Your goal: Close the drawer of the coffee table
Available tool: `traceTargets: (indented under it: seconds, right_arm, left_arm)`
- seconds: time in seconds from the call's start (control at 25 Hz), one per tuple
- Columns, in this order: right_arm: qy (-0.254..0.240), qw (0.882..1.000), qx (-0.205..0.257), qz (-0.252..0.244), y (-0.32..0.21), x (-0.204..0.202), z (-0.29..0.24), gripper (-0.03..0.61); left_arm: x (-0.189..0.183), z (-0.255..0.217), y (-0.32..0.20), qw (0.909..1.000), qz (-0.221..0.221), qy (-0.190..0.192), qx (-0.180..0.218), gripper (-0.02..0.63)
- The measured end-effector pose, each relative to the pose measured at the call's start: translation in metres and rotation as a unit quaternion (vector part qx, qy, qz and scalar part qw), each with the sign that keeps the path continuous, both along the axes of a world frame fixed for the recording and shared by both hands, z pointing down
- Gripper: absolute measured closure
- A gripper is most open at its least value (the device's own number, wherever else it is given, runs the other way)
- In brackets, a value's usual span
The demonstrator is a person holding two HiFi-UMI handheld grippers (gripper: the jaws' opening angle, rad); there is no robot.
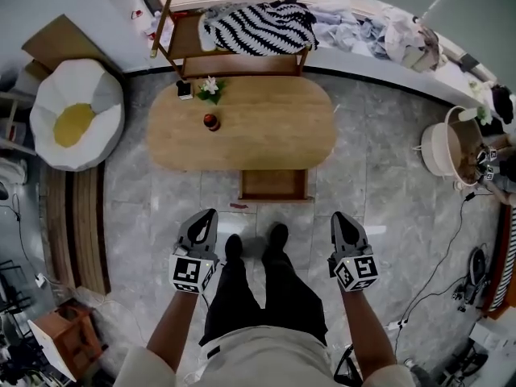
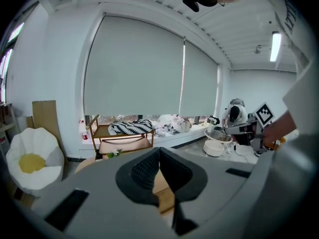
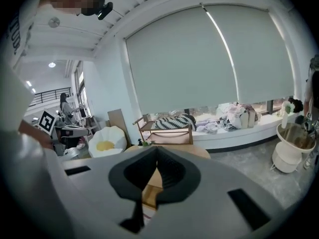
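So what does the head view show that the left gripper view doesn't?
Only the head view: the person's black shoes and the small reddish pot on the coffee table. Only the left gripper view: the big window blind and a ceiling light. Both: the egg-shaped cushion and the striped cloth.

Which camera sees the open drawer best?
The head view: it looks down on the whole drawer, pulled out of the table's near side. Both gripper views show only a sliver of wood past their own jaws, too little to make out the drawer.
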State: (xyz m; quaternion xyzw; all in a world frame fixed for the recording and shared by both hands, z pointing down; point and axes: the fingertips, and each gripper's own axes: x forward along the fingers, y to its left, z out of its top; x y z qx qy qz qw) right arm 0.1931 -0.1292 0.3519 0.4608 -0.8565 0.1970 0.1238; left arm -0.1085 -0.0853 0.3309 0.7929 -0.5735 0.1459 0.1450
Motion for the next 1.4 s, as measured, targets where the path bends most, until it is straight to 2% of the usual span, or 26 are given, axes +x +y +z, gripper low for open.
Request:
traceTargets:
  seconds: [0.24, 0.52, 0.84, 1.12, 1.4]
  right_arm:
    - [-0.045, 0.997, -0.054, 0.028, -0.007, 0.011, 0.057, 0.560]
    - [-0.066, 0.991, -0.099, 0.065, -0.018, 0.024, 0.131, 0.560]
    - [-0.100, 0.979, -0.156, 0.084, -0.003, 0.010, 0.225, 0.560]
    - [-0.142, 0.964, -0.189, 0.126, 0.004, -0.007, 0.299, 0.560]
    - [-0.172, 0.943, -0.215, 0.187, 0.011, -0.008, 0.372, 0.560]
  left_arm:
    - [0.019, 0.032, -0.005, 0.9998, -0.001, 0.002, -0.020, 0.594]
    - [0.035, 0.087, -0.011, 0.9988, -0.007, 0.016, -0.046, 0.594]
    - [0.025, 0.158, 0.003, 0.9964, -0.001, 0.018, -0.082, 0.594]
    - [0.001, 0.209, 0.002, 0.9955, -0.011, 0.018, -0.093, 0.594]
    - [0.001, 0.272, 0.013, 0.9927, 0.006, 0.029, -0.117, 0.594]
